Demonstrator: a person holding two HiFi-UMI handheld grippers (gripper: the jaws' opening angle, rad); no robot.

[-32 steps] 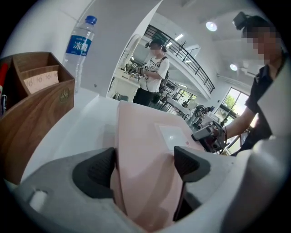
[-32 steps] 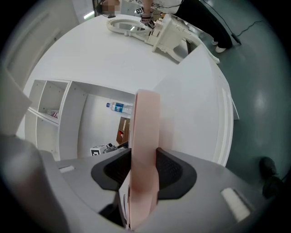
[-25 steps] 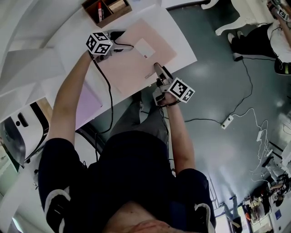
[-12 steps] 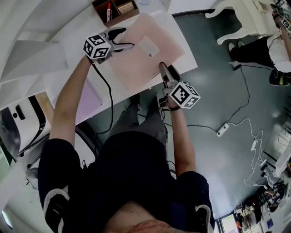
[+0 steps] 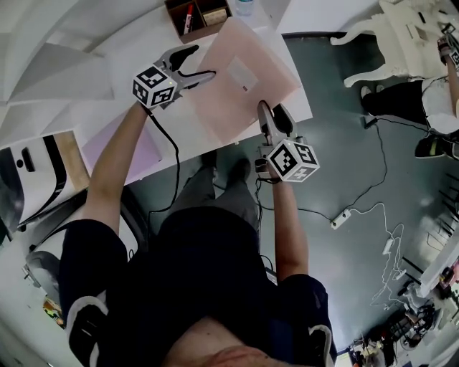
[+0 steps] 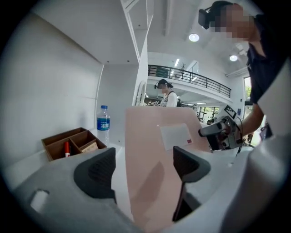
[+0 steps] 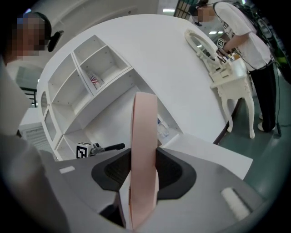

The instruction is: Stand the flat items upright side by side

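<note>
While a grey-green floor (image 5: 358,143) spreads beyond the right fingers, the white worktop (image 5: 100,107) lies below both pairs, with white shelving (image 7: 86,77) rising ahead of them. A pink folder (image 5: 240,79) is held up at a slant between the two tools. The right gripper (image 5: 272,111) has its fingers clamped on one edge. The left gripper (image 5: 197,62) has its fingers spread, with the opposite edge between them. Past the left fingers sit a partitioned wooden box (image 5: 197,18) and a water bottle (image 6: 103,123).
</note>
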